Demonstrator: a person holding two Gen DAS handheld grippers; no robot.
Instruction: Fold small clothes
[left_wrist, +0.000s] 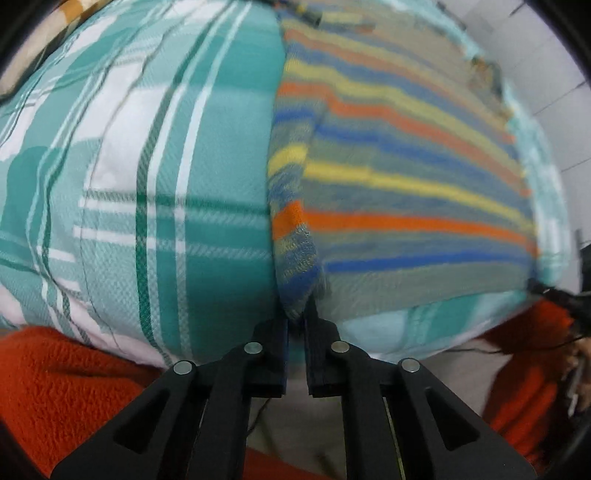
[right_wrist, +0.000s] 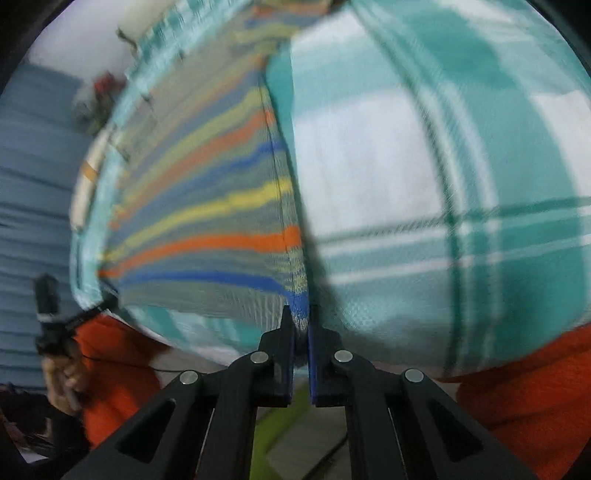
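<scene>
- Left wrist view: a teal and white plaid sheet (left_wrist: 155, 177) fills the left half; it covers what looks like a bed.
- An orange fleece sleeve (left_wrist: 66, 391) shows at the near left, below the sheet's edge.
- The left tool (left_wrist: 296, 325) sits near the centre, its jaws pressed close on the near corner of a striped cloth (left_wrist: 406, 192).
- The cloth lies on the sheet and spreads to the right and far side, with orange, yellow and blue stripes; its left edge looks doubled over.
- Right wrist view: at the near left a hand (right_wrist: 61, 373) holds a dark handle.
- The cloth (right_wrist: 207, 229) lies left of centre on the sheet (right_wrist: 443, 192).
- The right tool (right_wrist: 302, 325) pinches the cloth's near right corner, jaws almost together.
- This view is blurred.
</scene>
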